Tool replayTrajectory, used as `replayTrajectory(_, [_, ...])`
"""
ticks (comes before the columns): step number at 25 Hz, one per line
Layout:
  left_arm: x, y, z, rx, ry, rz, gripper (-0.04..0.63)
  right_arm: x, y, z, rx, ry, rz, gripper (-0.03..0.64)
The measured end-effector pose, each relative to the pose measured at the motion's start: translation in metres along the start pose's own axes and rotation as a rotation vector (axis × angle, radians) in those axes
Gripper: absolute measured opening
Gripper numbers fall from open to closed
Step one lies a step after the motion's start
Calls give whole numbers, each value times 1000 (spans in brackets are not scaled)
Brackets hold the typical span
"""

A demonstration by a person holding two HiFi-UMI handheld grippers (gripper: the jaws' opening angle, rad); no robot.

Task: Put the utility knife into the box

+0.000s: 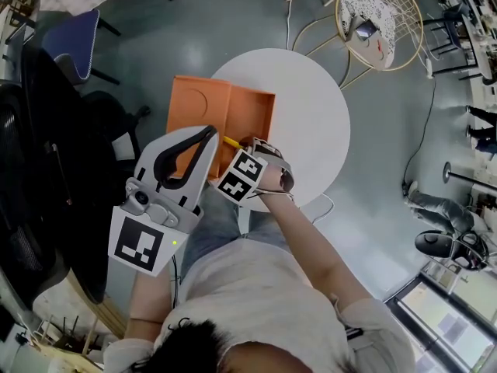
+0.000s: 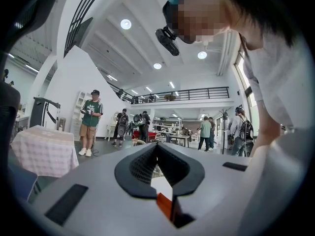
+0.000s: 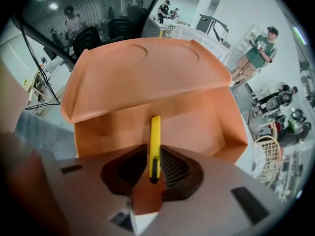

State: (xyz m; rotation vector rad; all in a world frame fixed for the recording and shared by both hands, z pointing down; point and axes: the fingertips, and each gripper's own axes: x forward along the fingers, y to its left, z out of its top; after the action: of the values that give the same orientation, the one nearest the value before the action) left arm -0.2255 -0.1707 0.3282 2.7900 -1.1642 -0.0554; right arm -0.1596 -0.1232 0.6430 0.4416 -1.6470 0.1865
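Observation:
The orange box (image 1: 248,111) lies open on the round white table (image 1: 311,115), its lid (image 1: 198,103) folded back to the left. In the right gripper view the yellow utility knife (image 3: 154,141) stands between the jaws, pointing into the box's open tray (image 3: 197,122). My right gripper (image 1: 242,146) is shut on the knife (image 1: 231,141) at the box's near edge. My left gripper (image 1: 210,133) is raised off the table, left of the right one, with its jaws shut and nothing in them. Its own view looks up across the room, where the left gripper (image 2: 157,146) shows closed tips.
A dark office chair (image 1: 54,169) stands close on the left and a wire chair (image 1: 380,18) beyond the table. In the left gripper view, several people (image 2: 90,122) stand far off in the hall beside a cloth-covered table (image 2: 42,149).

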Motion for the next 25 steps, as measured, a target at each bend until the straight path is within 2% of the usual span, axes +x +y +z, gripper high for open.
replayTrajectory(4, [0, -3, -1, -1, 1, 3, 9, -6, 1, 3, 23, -43, 21, 84])
replayTrajectory(10, [1, -7, -1, -5, 0, -3, 9, -31, -8, 15, 77, -148, 3, 84])
replayTrajectory(17, [8, -21, 0, -2, -9, -24, 9, -73, -25, 24, 214, -352, -10, 12])
replayTrajectory(25, [16, -46, 13, 31, -23, 4, 9, -140, -36, 32, 283, -632, 28, 8])
